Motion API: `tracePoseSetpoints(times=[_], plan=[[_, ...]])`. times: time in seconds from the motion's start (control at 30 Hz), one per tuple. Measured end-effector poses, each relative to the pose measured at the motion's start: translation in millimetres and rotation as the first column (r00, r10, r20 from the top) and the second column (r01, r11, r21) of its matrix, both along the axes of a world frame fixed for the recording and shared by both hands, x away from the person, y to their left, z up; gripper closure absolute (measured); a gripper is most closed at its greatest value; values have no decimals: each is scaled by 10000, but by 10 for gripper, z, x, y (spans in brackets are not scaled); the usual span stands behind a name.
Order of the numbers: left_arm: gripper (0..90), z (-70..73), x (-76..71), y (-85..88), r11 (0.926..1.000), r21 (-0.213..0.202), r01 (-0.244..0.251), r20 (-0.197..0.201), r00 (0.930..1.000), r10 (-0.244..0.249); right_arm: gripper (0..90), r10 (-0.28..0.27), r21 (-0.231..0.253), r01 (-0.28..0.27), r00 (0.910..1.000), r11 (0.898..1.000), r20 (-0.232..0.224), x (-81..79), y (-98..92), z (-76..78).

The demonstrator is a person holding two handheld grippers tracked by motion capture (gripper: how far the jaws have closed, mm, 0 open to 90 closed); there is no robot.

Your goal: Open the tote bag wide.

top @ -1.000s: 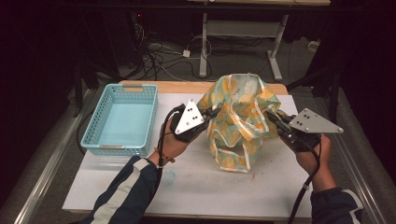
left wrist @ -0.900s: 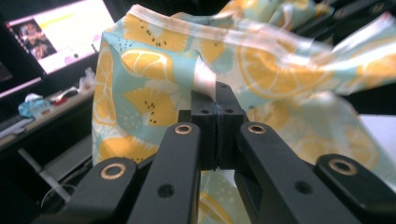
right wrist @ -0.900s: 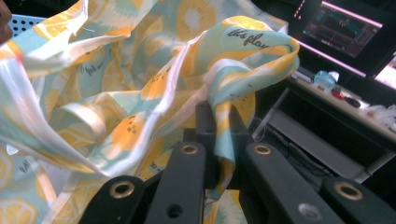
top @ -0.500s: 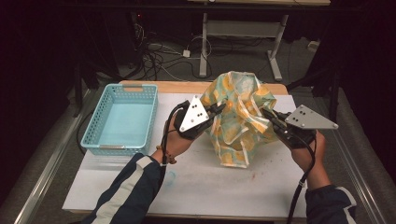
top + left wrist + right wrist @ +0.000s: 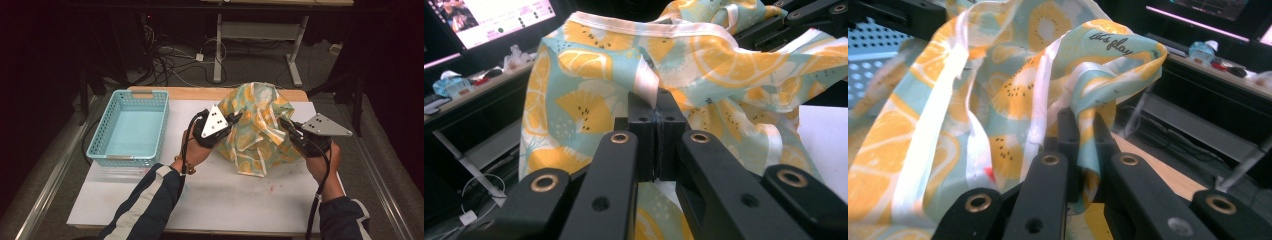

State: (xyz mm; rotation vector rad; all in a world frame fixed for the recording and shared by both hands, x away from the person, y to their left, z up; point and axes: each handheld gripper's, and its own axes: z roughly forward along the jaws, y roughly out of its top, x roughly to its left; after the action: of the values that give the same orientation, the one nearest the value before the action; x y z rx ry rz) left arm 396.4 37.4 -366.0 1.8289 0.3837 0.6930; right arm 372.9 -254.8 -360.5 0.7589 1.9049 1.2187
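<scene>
A pale teal cloth printed with orange slices (image 5: pixel 257 127) hangs bunched between the two grippers above the white table top, its lower end touching the table. My left gripper (image 5: pixel 236 118) is shut on the cloth's left edge; in the left gripper view the jaws pinch a white hem of the cloth (image 5: pixel 644 75). My right gripper (image 5: pixel 283 123) is shut on the right edge; in the right gripper view a fold of the cloth (image 5: pixel 1018 90) is caught between its jaws (image 5: pixel 1079 131).
A light blue plastic basket (image 5: pixel 131 126) stands empty at the table's left. The white table top (image 5: pixel 240 195) has free room in front of the cloth. Behind the table are a desk frame (image 5: pixel 260 30) and loose cables (image 5: pixel 170 60) on the floor.
Both grippers have come down and a little toward the near side with the cloth, which now hangs lower and more bunched, its bottom on the table.
</scene>
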Motion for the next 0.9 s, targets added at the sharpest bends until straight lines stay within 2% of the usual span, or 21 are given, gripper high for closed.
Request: tracePoseSetpoints(times=[0.1, 0.13, 0.2, 0.27, 0.3, 0.4, 0.47, 0.5, 0.57, 0.67, 0.77, 0.8, 0.87, 0.9], plan=[[868, -34, 35, 3, 9999, 81, -81, -23, 10000, 81, 892, -99, 171, 101, 9999, 9998, -132, 44, -11, -53], [841, -41, 47, 5, 9999, 75, -110, -37, 9999, 110, 892, -119, 202, 122, 9998, 9997, -148, 54, -15, -64], [715, -48, 70, 5, 9991, 197, -368, 47, 9993, 367, 892, -218, 215, 222, 9996, 9995, -182, 74, -23, -77], [685, -55, 94, 21, 9987, 171, -478, 24, 9989, 478, 892, -311, 229, 316, 9993, 9992, -183, 92, -39, -80], [629, -55, 104, 33, 9980, 152, -606, 36, 9982, 606, 892, -402, 233, 407, 9990, 9989, -207, 97, -48, -83], [485, -54, 128, 105, 9951, -199, -965, -160, 9952, 961, 892, -538, 325, 545, 9983, 9980, -232, 118, -89, -94], [344, -58, 136, 156, 9901, -372, -1354, -190, 9907, 1347, 892, -579, 334, 589, 9979, 9977, -285, 129, -114, -103], [282, -68, 147, 200, 9871, -556, -1499, -277, 9885, 1485, 892, -670, 370, 682, 9972, 9970, -330, 127, -120, -105], [251, -104, 177, 272, 9865, -739, -1460, -573, 9882, 1420, 892, -712, 449, 726, 9969, 9963, -326, 129, -143, -107], [166, -221, 262, 317, 9897, -564, -1314, -1274, 9841, 1234, 892, -851, 497, 872, 9955, 9950, -422, 137, -164, -119], [165, -382, 362, 312, 9960, -165, -873, -2136, 9735, 818, 892, -959, 535, 991, 9936, 9936, -592, 158, -178, -150], [165, -440, 396, 297, 9976, 108, -685, -2490, 9660, 691, 892, -940, 538, 975, 9935, 9938, -638, 168, -182, -162], [164, -570, 468, 269, 9999, 170, -26, -3329, 9429, 81, 892, -972, 476, 1006, 9929, 9938, -692, 185, -186, -182], [164, -631, 494, 241, 9991, 393, 185, -3613, 9324, -31, 891, -978, 537, 1021, 9922, 9933, -777, 188, -189, -188]])
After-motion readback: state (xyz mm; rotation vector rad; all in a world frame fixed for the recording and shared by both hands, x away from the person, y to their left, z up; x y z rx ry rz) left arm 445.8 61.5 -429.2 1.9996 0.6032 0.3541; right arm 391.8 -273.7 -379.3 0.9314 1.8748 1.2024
